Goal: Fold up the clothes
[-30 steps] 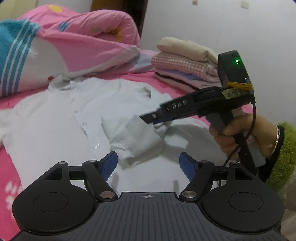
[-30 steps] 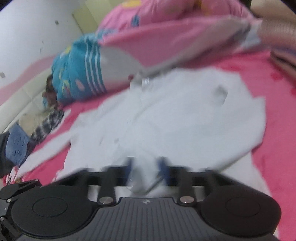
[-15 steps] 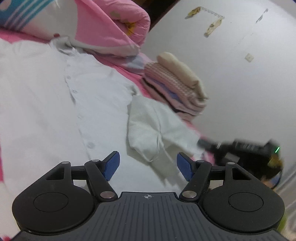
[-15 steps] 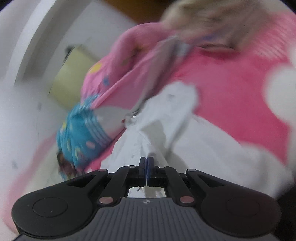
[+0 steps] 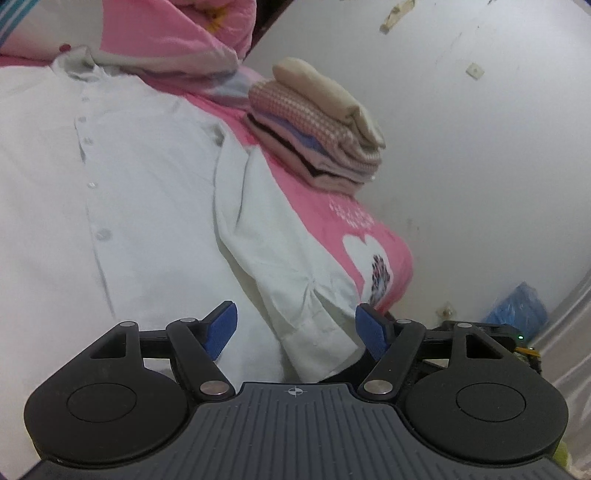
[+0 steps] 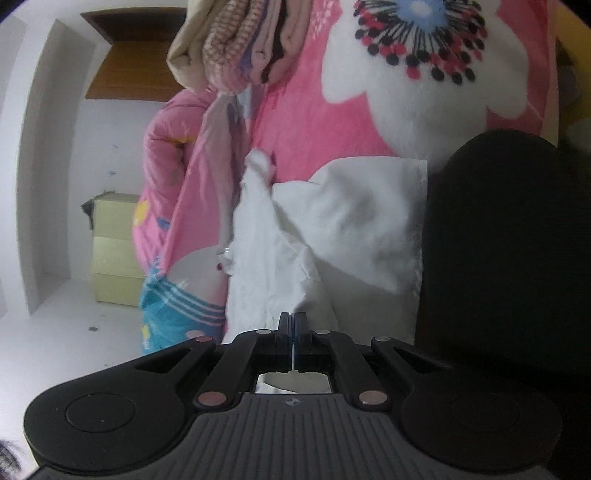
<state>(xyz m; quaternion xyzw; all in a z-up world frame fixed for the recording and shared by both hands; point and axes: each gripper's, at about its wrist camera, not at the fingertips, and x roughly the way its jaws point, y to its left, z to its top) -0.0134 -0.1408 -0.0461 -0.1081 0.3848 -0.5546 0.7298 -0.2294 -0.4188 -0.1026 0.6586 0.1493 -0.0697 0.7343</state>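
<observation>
Left gripper (image 5: 296, 328): blue pads (image 5: 221, 329) apart and widening at this moment, nothing pinched; sleeve cuff (image 5: 314, 332) lies between them, pads not pressing. Right gripper (image 6: 292, 334): jaws fully together, white cloth bunched right at the tips, so judged clamped on an edge of the white shirt (image 5: 140, 192), probably to pull that side taut for the fold.

Shirt spread flat, button placket up, on the pink bedsheet (image 5: 332, 210), sleeve laid along its side near the bed's edge. Likely placed so for folding the sleeve inward.

Left view alone shows the full shirt front, buttons, collar under the pink quilt (image 5: 166, 33) and the stack of folded clothes (image 5: 314, 125) upright. Right view alone shows the closed tips, a yellow cabinet (image 6: 116, 251), and the left gripper's dark bulk at right.
</observation>
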